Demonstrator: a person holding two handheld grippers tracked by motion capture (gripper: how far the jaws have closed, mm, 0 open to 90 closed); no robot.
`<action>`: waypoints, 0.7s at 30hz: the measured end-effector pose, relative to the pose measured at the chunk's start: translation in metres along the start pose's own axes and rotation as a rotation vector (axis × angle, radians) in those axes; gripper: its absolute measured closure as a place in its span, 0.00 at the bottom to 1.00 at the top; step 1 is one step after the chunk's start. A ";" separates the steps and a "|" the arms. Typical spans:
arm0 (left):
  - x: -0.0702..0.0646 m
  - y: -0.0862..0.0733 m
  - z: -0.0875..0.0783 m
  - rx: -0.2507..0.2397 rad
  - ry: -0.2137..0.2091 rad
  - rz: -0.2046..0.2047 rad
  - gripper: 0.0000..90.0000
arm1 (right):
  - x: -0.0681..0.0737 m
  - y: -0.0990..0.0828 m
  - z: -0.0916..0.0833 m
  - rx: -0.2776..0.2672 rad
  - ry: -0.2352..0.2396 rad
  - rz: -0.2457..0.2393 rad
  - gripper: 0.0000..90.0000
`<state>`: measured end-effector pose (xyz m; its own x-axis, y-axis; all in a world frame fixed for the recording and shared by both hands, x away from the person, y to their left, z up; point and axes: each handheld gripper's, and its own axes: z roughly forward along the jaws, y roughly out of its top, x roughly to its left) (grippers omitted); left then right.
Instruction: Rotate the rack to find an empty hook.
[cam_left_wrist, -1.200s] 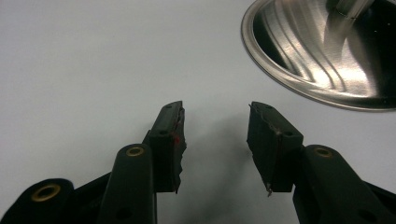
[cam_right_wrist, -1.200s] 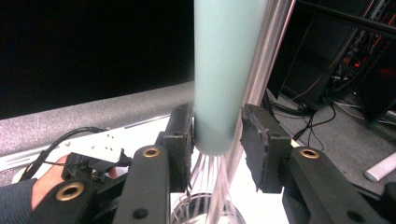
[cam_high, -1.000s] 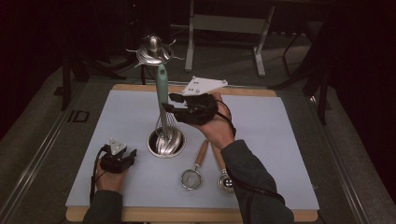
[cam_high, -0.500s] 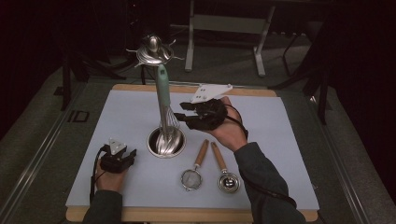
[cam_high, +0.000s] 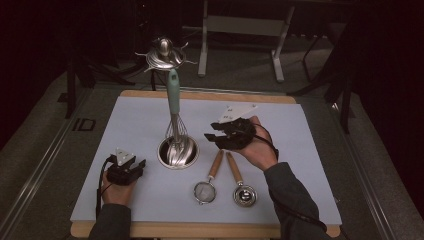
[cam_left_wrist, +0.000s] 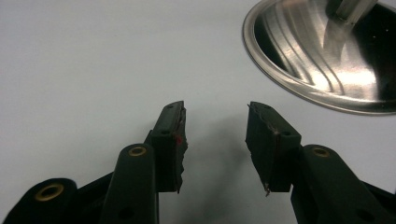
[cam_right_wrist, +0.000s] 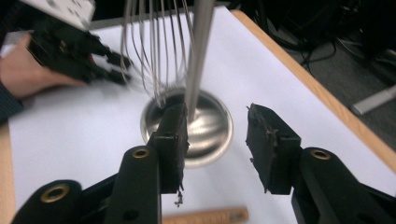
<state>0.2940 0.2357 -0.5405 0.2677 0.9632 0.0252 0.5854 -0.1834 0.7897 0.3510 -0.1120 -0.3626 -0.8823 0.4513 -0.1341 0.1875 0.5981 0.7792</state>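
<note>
The whisk (cam_high: 173, 107) stands unsupported in the cup (cam_high: 177, 151); right gripper (cam_high: 220, 135), jaws just opened and empty, could knock it over. Left gripper (cam_high: 136, 166) rests open.

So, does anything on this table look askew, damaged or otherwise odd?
Yes: the whisk stands upright in the small steel bowl, with the right gripper open beside it, not holding it. In the gripper views, the black pads look frayed at their edges.

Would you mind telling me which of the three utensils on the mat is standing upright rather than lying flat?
The whisk with the teal handle: it stands upright in the steel bowl, while both wooden-handled strainers lie flat in front.
</note>
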 end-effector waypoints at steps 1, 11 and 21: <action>0.000 0.000 0.000 -0.009 -0.001 -0.010 0.65 | -0.001 -0.008 -0.002 0.000 -0.003 0.010 0.63; -0.013 0.017 -0.023 -0.128 -0.033 0.014 0.67 | -0.010 -0.074 -0.016 0.053 -0.082 0.117 0.62; -0.014 0.045 -0.051 -0.272 -0.155 -0.039 0.76 | -0.011 -0.156 -0.022 0.089 -0.185 0.268 0.62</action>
<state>0.2775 0.2244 -0.4738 0.3748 0.9231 -0.0859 0.3767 -0.0670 0.9239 0.3219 -0.2244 -0.4691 -0.7046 0.7080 -0.0471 0.4463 0.4938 0.7463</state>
